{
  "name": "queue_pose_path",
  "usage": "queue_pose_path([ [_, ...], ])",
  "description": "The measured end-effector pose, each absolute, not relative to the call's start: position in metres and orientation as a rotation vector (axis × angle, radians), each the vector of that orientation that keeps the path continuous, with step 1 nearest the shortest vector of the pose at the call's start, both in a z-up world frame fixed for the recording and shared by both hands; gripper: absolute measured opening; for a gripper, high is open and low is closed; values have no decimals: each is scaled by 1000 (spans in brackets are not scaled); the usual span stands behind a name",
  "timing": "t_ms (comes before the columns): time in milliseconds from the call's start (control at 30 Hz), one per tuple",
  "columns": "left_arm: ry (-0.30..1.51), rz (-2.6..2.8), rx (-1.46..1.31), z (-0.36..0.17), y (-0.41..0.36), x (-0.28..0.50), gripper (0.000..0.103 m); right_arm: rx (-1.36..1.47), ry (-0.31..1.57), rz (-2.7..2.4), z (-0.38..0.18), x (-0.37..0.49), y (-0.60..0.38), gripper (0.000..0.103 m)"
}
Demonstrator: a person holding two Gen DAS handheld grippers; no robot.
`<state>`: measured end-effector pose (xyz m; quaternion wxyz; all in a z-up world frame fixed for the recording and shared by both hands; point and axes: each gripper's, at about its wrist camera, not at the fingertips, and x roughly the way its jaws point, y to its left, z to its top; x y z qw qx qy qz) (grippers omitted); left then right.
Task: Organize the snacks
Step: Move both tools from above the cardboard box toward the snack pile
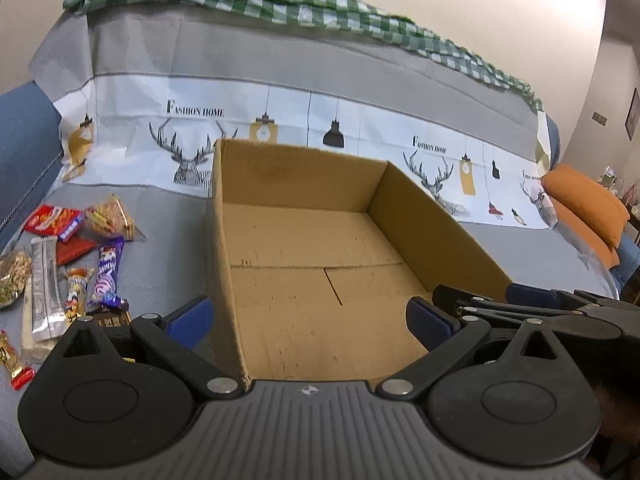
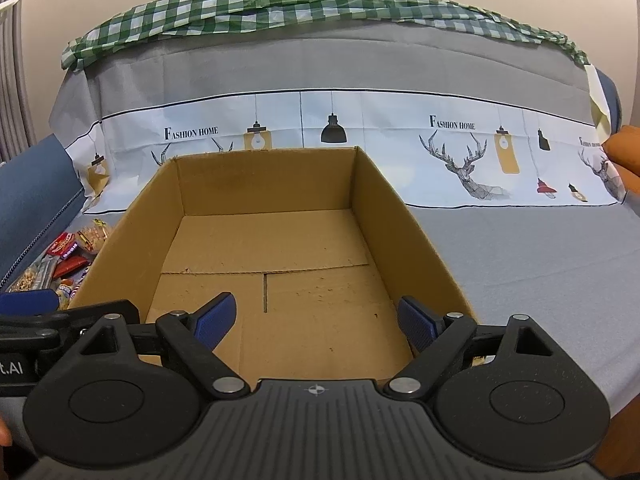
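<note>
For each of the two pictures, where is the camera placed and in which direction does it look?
Left wrist: sits on the left gripper, faces the cardboard box and snacks; its own open fingers and the right gripper show.
Right wrist: sits on the right gripper, faces into the box; its open fingers and the left gripper show.
Shared: box, snacks, deer-print cover.

An open-topped brown cardboard box (image 2: 260, 184) sits on the grey cloth-covered sofa seat (image 2: 540, 256), a heap of wrapped snack packets (image 1: 76, 264) just left of it, the green-checked cloth (image 2: 280, 4) lying along the backrest behind.
</note>
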<state>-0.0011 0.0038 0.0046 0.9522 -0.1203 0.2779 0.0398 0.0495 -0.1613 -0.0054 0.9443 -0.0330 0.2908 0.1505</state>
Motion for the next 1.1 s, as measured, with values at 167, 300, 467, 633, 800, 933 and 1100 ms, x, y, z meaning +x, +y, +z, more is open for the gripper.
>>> queue_pose_path([
  [167, 494, 80, -215, 11, -1, -8, 102, -67, 579, 302, -5, 48, -162, 84],
  [300, 498, 87, -201, 13, -4, -8, 102, -44, 557, 302, -3, 47, -165, 84],
  [467, 491, 83, -187, 16, -2, -14, 102, -30, 526, 290, 0, 43, -166, 84],
  [633, 474, 57, -175, 22, 4, -28, 102, -12, 502, 265, 5, 39, -163, 84],
  [800, 495, 7, -199, 35, 28, -39, 102, 34, 498, 286, 12, 30, -155, 84],
  [933, 519, -10, -175, 49, 58, -46, 102, 69, 495, 341, 20, 22, -141, 84],
  [1100, 570, -6, -98, 56, 104, -52, 68, 67, 470, 417, 29, 14, -117, 84],
])
